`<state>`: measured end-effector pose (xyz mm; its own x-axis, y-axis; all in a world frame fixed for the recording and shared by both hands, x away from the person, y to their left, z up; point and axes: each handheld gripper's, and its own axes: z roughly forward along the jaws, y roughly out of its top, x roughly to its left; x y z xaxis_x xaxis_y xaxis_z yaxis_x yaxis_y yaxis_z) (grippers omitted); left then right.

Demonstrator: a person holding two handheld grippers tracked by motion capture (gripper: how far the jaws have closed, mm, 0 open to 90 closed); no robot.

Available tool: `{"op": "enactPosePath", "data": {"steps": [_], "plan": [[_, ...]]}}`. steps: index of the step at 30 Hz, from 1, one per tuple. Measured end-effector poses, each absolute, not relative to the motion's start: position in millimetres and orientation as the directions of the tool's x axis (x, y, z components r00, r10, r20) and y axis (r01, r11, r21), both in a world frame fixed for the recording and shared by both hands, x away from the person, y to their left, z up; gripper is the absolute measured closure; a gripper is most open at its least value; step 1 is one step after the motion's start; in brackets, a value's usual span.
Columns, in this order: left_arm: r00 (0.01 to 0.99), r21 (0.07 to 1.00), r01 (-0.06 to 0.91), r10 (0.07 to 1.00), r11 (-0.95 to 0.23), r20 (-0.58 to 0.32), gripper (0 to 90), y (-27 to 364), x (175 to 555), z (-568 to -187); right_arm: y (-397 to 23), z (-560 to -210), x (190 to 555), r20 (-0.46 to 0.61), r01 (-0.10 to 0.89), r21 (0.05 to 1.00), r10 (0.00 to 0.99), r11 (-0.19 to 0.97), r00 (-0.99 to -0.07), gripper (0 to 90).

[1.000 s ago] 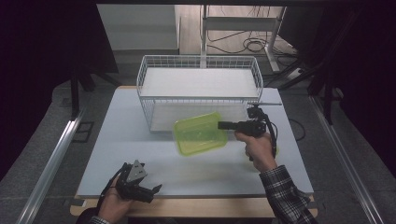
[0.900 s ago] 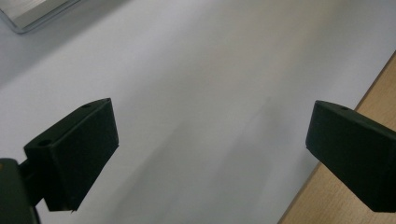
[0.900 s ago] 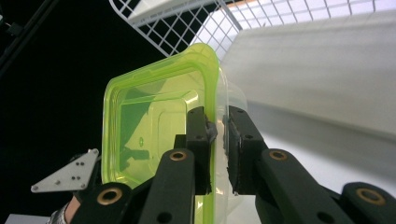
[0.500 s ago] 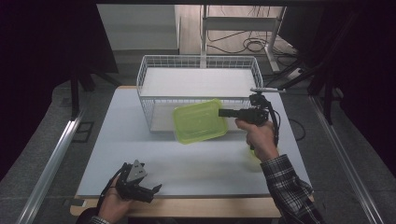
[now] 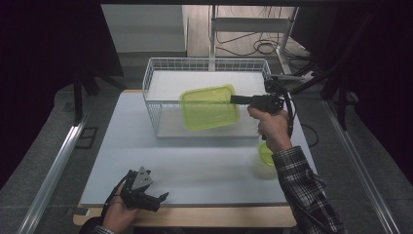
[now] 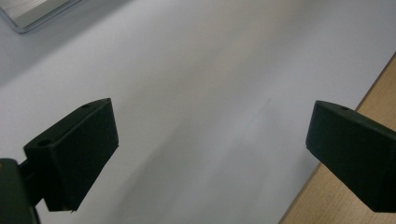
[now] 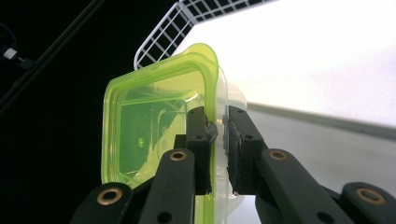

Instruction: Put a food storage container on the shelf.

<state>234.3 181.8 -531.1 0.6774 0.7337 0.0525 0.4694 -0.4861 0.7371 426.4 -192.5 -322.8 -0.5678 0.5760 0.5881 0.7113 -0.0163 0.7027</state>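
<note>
A clear container with a lime-green lid [image 5: 209, 107] hangs in the air over the front part of the white wire basket [image 5: 204, 60]. My right gripper [image 5: 234, 99] is shut on its right rim, held level and pointing left. In the right gripper view the two pads pinch the lid edge and the clear wall of the container [image 7: 144, 126], with the right gripper [image 7: 219, 126] closed tight on them. My left gripper [image 5: 155, 191] rests near the table's front left edge. Its jaws stand wide open over bare white tabletop in the left gripper view [image 6: 210, 144], with nothing between them.
A second small green container [image 5: 265, 155] sits on the white table [image 5: 195, 161] just left of the right forearm. The basket stands at the table's far side, its floor bare. A wooden strip [image 6: 355, 200] runs along the table's front edge.
The right gripper has lifted the green-lidded container up and away from me, from in front of the basket to above its front wall. The left gripper has stayed put.
</note>
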Motion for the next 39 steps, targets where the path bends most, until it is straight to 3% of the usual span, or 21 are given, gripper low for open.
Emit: {"op": "enactPosePath", "data": {"steps": [19,39], "plan": [[0.68,0.735,0.471,0.732,-0.488,0.05,2.1,183,235,-531,-192,-296,459,0.556,0.676,0.731,0.657,-0.095,-0.509,80.1],[0.684,0.744,0.46,0.728,-0.484,0.05,2.0,183,234,-530,-169,-302,489,0.536,0.676,0.727,0.712,-0.118,-0.453,80.0]]}}
